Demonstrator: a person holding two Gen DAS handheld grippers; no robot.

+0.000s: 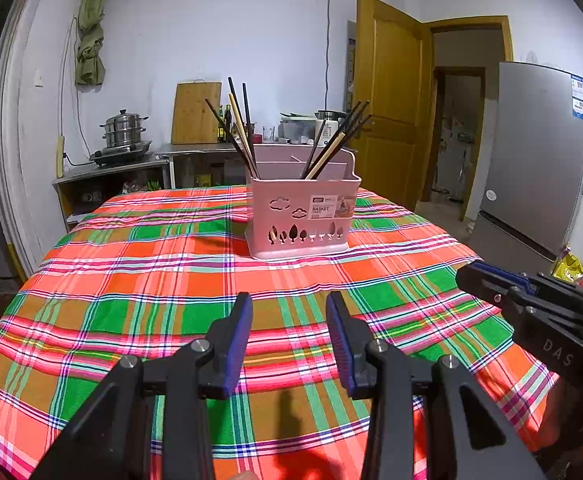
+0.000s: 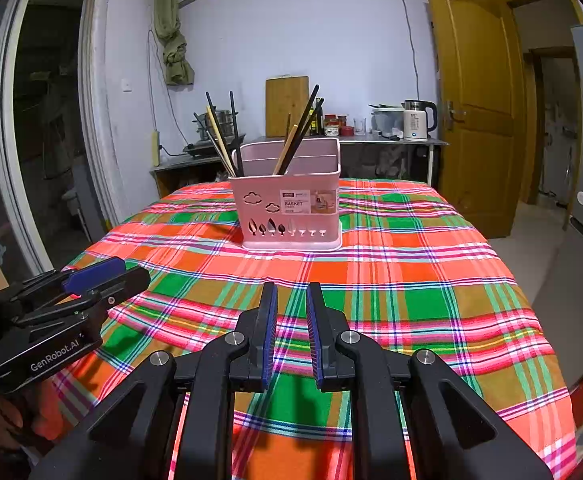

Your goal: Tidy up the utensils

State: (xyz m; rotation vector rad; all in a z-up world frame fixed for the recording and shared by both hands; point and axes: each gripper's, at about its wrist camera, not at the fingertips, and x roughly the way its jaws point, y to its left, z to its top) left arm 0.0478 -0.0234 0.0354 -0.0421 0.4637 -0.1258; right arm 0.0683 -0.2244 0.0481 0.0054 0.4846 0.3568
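Basket (image 1: pixel 303 204), pink, far centre of plaid tablecloth (image 1: pixel 131 280), chopsticks (image 1: pixel 239 128) sorted upright left and right. Left gripper (image 1: pixel 289 300) wide open, empty; right gripper (image 2: pixel 292 288) narrowly parted, empty.

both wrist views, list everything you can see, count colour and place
basket: one, pink, upright on the table, far centre
chopsticks: two bunches, dark and tan, standing in the basket's left and right ends; exact count unclear
tablecloth: one, orange, green and pink plaid, covering the table
cutting board: one, wooden, leaning on the back wall
steamer pot: one, steel, on the counter at left
kettle: one, white and black, on the back counter
door: one, yellow-brown, standing ajar at right
fridge: one, grey, far right
left gripper: one, black with blue pads, open above the cloth
right gripper: one, black with blue pads, narrowly open, holding nothing
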